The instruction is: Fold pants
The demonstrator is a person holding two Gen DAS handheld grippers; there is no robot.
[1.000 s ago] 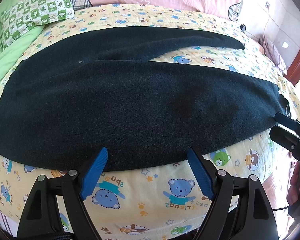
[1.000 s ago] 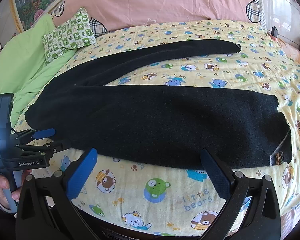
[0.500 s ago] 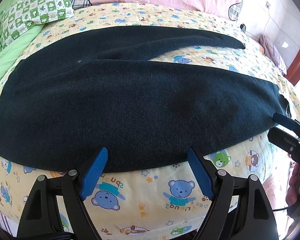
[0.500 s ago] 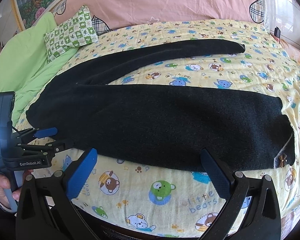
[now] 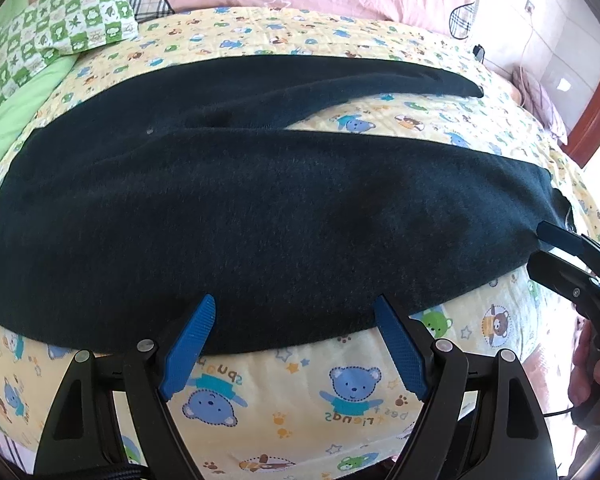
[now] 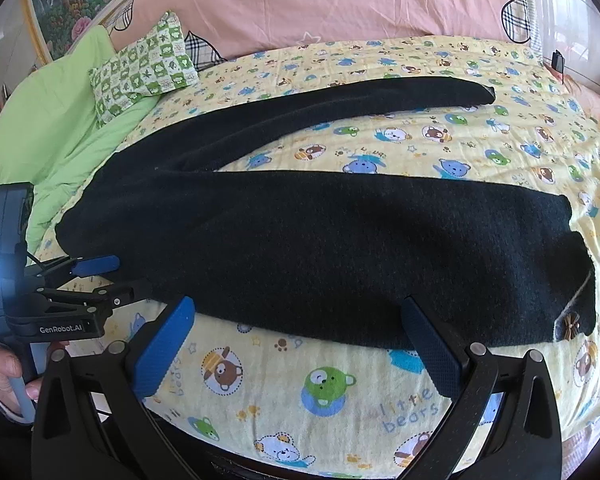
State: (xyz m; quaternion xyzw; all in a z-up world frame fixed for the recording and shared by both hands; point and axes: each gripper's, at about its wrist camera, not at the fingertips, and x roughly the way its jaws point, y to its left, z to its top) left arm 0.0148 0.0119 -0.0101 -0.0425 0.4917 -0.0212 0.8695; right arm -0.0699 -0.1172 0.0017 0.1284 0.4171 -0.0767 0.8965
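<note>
Across the yellow bear-print bedspread (image 6: 379,392) lie the black pants (image 6: 339,248), spread flat with their long axis running side to side in front of both grippers. The waistband sits toward the left, near the green blanket (image 6: 60,140), and the two legs fan out to the right, the near leg broad and close, the far leg (image 5: 339,80) angled away toward the pink headboard cushion (image 6: 379,4).

The left gripper (image 5: 296,320) hangs with its blue fingers spread wide, holding nothing, its tips over the near edge of the near leg toward the waist end. The right gripper (image 6: 300,320) is likewise spread and empty, poised at the same near edge closer to the cuff.

Both tools face the cloth head-on, so the near hem lies just ahead of each. Judging by this, the coming move is a pinch along that near edge to carry the near leg over onto the far one.
</note>
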